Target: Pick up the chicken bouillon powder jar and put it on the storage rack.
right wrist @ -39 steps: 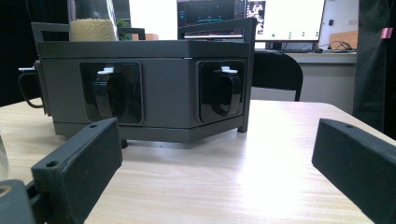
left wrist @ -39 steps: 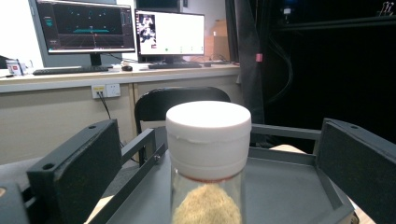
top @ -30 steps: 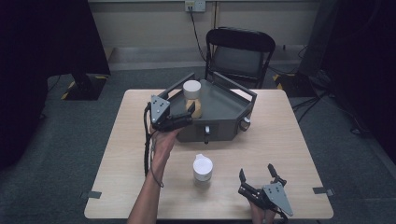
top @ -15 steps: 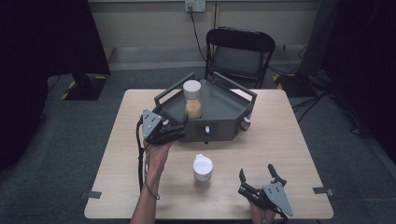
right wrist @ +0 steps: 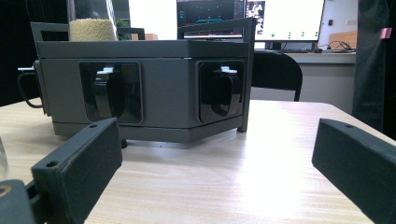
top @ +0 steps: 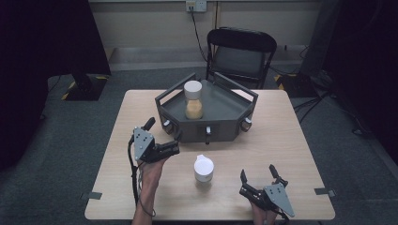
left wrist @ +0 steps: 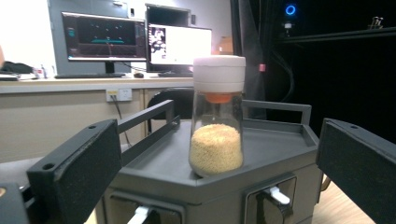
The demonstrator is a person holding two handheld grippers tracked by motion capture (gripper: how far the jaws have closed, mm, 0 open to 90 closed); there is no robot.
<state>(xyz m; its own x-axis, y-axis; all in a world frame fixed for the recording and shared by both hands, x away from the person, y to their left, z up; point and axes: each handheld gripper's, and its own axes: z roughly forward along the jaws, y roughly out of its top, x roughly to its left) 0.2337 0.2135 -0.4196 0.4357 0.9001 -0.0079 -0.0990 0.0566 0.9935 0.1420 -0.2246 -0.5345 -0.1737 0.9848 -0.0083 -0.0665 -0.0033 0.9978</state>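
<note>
A glass jar (top: 193, 99) with a white lid and yellow grains stands upright on the left part of the grey six-sided tray box (top: 225, 110). My left gripper (top: 164, 135) hovers open off the box's near left corner, apart from the jar. In the left gripper view the jar (left wrist: 217, 126) stands ahead between the wide-spread fingers (left wrist: 74, 168). A second white-lidded jar (top: 203, 168) stands on the table in front of the box. My right gripper (top: 257, 172) rests open at the table's front right, facing the box (right wrist: 168, 60).
The box front carries several black latch handles (right wrist: 109, 93). A black chair (top: 241, 51) stands behind the wooden table (top: 291, 140). Bare tabletop lies right of the box and around the right gripper.
My left gripper has drawn back from the jar on the tray toward the near left, and the jar stays standing there. The right gripper has not moved.
</note>
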